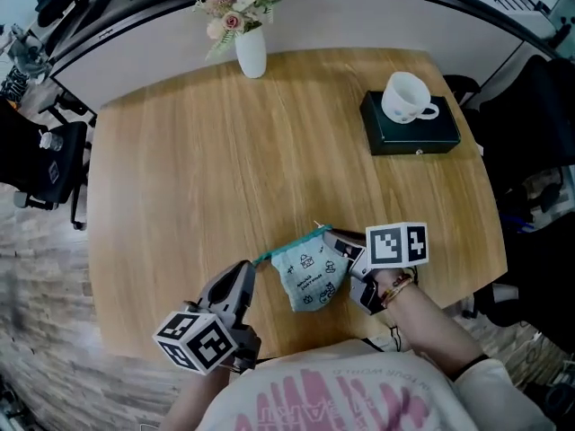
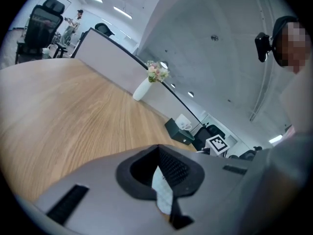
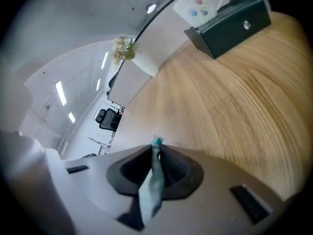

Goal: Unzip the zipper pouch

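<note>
**A:** Pouch position?
**B:** The zipper pouch [image 1: 311,275], pale blue with small prints, hangs between your two grippers over the near part of the wooden table [image 1: 207,160], teal zip edge uppermost.
**A:** Grips?
**B:** Your left gripper [image 1: 252,266] is clamped on its left corner, pinching pale fabric. Your right gripper [image 1: 345,246] is clamped on the teal right end.
**A:** Beyond?
**B:** A white mug [image 1: 407,97] sits on a dark green box [image 1: 415,135] at far right. A white vase [image 1: 251,52] stands at the far edge, well apart.

Bare tabletop [image 1: 225,169] between far vase [image 1: 251,52] and cup-topped box [image 1: 413,136]
</note>
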